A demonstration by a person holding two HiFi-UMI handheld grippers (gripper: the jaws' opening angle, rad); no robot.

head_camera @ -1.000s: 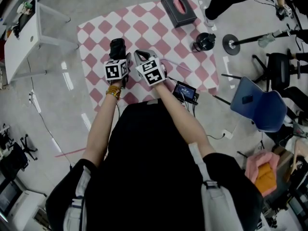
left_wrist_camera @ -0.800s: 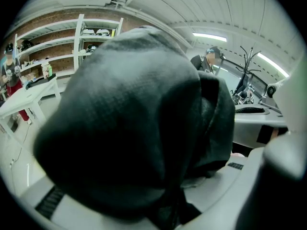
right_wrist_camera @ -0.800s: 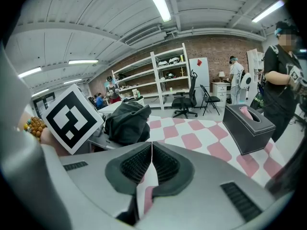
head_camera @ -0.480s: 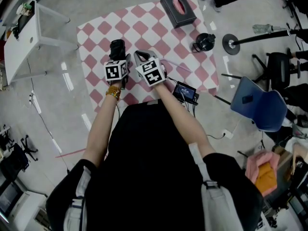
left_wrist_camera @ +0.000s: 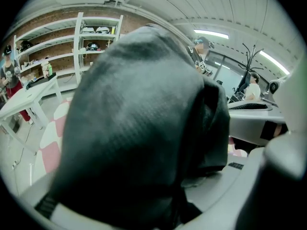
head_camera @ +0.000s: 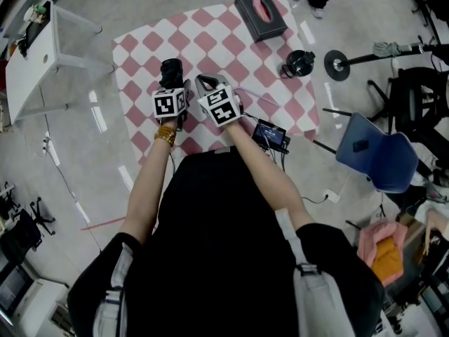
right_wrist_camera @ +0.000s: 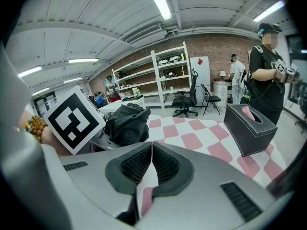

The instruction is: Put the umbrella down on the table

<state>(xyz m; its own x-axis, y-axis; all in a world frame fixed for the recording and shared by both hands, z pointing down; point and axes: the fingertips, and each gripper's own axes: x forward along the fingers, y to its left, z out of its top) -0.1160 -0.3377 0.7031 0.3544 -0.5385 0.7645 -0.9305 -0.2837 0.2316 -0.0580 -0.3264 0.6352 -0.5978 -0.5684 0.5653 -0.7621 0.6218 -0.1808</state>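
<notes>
Two sets: L fingers (left_wrist_camera: pixel 225 190) opening, black umbrella (left_wrist_camera: pixel 134 119) wedged betw. them over checked table (head_camera: pixel 210 34); R fingers (right_wrist_camera: pixel 165 166) pressed together, empty.

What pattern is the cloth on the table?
The tablecloth has pink and white checks, like a checkerboard. It shows best in the head view.
</notes>
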